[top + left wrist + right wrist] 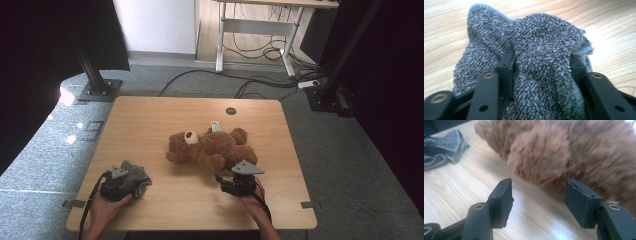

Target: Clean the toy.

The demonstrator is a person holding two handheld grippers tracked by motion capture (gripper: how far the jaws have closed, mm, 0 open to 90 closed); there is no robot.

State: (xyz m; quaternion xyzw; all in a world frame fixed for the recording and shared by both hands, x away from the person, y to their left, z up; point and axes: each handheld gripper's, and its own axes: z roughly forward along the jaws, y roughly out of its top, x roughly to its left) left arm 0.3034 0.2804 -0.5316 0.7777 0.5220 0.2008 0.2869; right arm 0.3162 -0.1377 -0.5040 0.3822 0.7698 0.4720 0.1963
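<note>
A brown teddy bear (215,147) lies on its back in the middle of the wooden table (150,120), head to the left. In the right gripper view the bear's fur (574,152) is just beyond my right gripper (537,192), which is open with nothing between its jaws; from above, that gripper (234,176) sits at the bear's near side. A crumpled grey terry cloth (139,177) lies at the table's front left. My left gripper (127,181) is pushed into it, open, and the cloth (539,42) bulges between its jaws and over them (541,63).
A round cable hole (230,110) is set in the table's far edge. Black stand bases (100,90) and cables lie on the grey floor behind. The cloth (444,147) is also in the right gripper view, at far left.
</note>
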